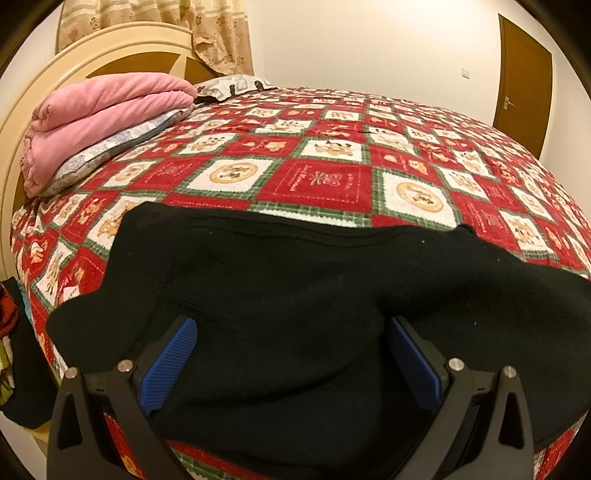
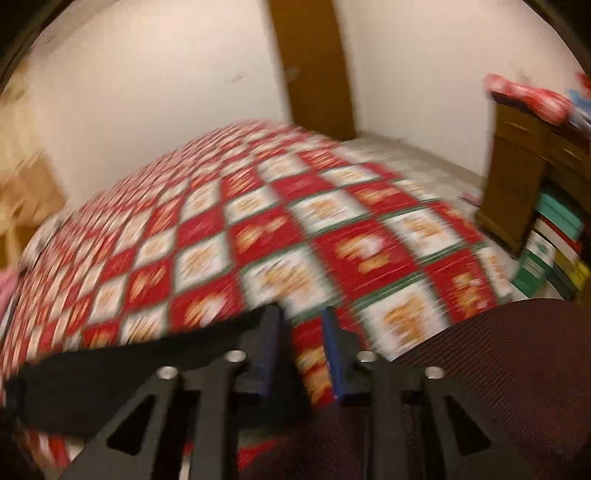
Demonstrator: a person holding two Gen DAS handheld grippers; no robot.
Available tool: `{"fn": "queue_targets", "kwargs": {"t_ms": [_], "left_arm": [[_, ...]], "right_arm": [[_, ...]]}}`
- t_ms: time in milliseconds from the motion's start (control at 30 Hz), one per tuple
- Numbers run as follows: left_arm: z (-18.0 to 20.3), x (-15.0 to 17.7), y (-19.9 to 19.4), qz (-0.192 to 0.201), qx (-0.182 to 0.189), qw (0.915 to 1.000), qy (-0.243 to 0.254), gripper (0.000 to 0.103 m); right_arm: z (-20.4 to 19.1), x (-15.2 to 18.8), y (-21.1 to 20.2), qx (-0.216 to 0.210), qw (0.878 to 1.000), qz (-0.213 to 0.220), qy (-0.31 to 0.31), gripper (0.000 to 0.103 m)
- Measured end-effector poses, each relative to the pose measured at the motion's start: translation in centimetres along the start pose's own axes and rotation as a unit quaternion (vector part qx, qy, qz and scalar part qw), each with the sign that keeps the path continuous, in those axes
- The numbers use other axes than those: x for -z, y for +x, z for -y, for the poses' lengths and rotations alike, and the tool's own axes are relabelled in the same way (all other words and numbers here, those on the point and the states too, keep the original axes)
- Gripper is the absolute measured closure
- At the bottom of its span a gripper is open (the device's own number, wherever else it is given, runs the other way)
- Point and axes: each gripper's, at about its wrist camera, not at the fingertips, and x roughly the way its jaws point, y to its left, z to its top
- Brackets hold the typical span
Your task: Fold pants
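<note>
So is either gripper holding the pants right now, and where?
Neither. The left gripper sits open over the black fabric pants; the right gripper, blurred, has only red checked bedspread between its parted jaws.

Our left gripper [image 1: 291, 354] and right gripper [image 2: 303, 347] share matte black triangular-cutout frames, silver round screw heads, and ribbed blue pads [image 1: 170, 363] inside each finger.

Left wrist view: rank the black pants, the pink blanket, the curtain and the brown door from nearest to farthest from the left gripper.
1. Black pants, directly under the left gripper, between its open fingers.
2. Pink blanket, far left on the bed, by the headboard.
3. Curtain and brown door, both at the walls; too close to call.
</note>
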Motion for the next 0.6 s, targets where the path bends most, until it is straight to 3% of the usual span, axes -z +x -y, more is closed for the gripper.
{"fn": "queue_targets", "kwargs": {"t_ms": [100, 200, 300, 367, 467, 533, 567, 600], "left_arm": [[0.1, 0.0, 0.0, 0.001, -0.004, 1.0, 0.001, 0.0], [0.0, 0.0, -0.1, -0.005, -0.001, 1.0, 0.004, 0.0], [-0.1, 0.0, -0.1, -0.01, 0.003, 0.9999, 0.007, 0.0], [-0.1, 0.0, -0.1, -0.011, 0.006, 0.9999, 0.007, 0.0], [-0.3, 0.0, 0.0, -0.01, 0.01, 0.9999, 0.005, 0.0], [-0.2, 0.0, 0.0, -0.011, 0.011, 0.9999, 0.005, 0.0], [-0.2, -0.1, 0.0, -0.012, 0.011, 0.9999, 0.005, 0.0], [-0.2, -0.1, 0.1, -0.012, 0.011, 0.9998, 0.005, 0.0]], "right_arm": [[-3.0, 1.9, 2.0, -0.008, 0.997, -0.048, -0.055, 0.079], [-3.9, 3.7, 7.0, 0.019, 0.987, -0.151, -0.046, 0.078], [-4.9, 3.6, 7.5, 0.036, 0.983, -0.168, -0.061, 0.078], [-4.5, 3.0, 6.5, -0.002, 0.982, -0.183, -0.053, 0.078], [-1.9, 1.6, 3.6, -0.012, 0.993, -0.116, -0.005, 0.076], [0.0, 0.9, 2.5, -0.012, 0.997, -0.077, 0.021, 0.055], [0.6, 0.7, 2.6, -0.018, 0.997, -0.074, 0.028, 0.031], [1.0, 0.6, 3.0, -0.023, 0.996, -0.078, 0.03, 0.023]]}}
